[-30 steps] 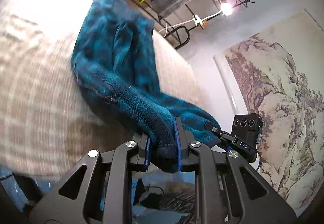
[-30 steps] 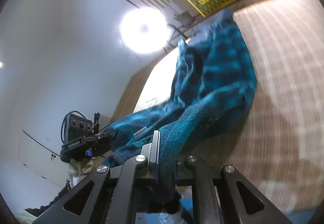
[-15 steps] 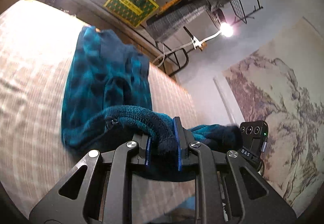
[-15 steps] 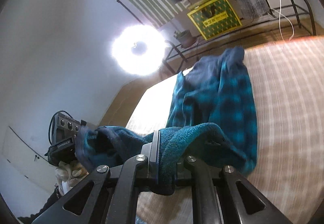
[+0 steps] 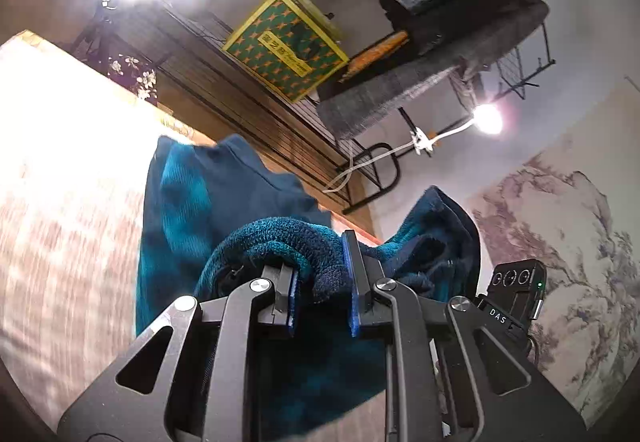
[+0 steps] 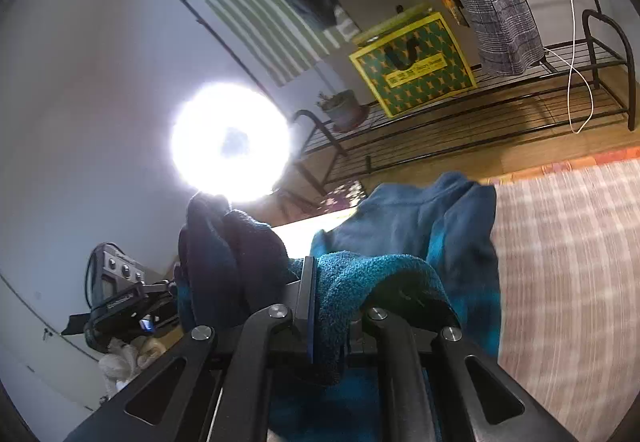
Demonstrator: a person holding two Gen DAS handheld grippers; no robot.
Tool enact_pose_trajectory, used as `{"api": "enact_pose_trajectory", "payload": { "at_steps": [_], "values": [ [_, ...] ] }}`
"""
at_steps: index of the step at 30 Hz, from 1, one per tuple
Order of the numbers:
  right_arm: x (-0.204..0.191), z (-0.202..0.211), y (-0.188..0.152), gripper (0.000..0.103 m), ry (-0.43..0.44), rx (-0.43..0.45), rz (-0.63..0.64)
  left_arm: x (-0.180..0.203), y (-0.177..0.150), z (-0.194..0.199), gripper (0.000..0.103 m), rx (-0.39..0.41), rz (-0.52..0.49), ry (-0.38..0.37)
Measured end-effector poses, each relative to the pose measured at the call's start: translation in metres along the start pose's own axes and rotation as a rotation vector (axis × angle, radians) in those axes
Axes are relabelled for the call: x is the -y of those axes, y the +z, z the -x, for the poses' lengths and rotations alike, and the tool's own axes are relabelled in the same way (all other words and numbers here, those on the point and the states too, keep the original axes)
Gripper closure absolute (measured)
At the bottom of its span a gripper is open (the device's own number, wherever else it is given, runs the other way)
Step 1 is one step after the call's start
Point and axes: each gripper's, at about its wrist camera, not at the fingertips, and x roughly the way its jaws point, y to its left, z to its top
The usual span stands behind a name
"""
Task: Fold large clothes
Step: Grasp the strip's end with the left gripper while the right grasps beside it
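Beige checked bedding (image 5: 72, 226) spreads under everything, with a wooden floor and a black wire rack (image 6: 500, 110) beyond its far edge. On it lies the teal fleece garment (image 5: 200, 202), plaid in blue-green with a plainer navy part at its far end; the pile is thick and fuzzy, with what looks like a zip showing near the fold.

The near edge of the garment is lifted off the bed. The left gripper (image 5: 322, 282) has its fingers narrowed onto a fat roll of fleece bunched between the blue pads, and the cloth arches up and ahead of the fingertips before dropping to the layer lying flat beyond them. The right gripper (image 6: 330, 306) has its fingers almost together on a thinner hem, which drapes over the right-hand finger. Between the two grippers a dark loose hump of cloth (image 6: 224, 254) stands up, slack instead of taut.

That slack is the risk, I think: if the lifted edge goes down like this, the middle could buckle and the fold land creased or crooked. The left hold is on a bulky roll, so a layer might slip out if pulled hard. Blur in the bedding suggests quick travel, which could drag the bottom layer along.
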Motion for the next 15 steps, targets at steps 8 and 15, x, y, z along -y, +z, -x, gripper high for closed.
{"api": "enact_pose_trajectory", "payload": {
  "at_steps": [8,15],
  "values": [
    [0.061,-0.075,0.032,0.096,-0.07,-0.043,-0.038,-0.038,0.037,-0.086,0.086,-0.017,-0.009,0.08],
    [0.119,-0.133,0.03,0.096,-0.118,-0.134,-0.128,-0.069,0.037,-0.139,0.086,-0.054,-0.016,0.155]
  ]
}}
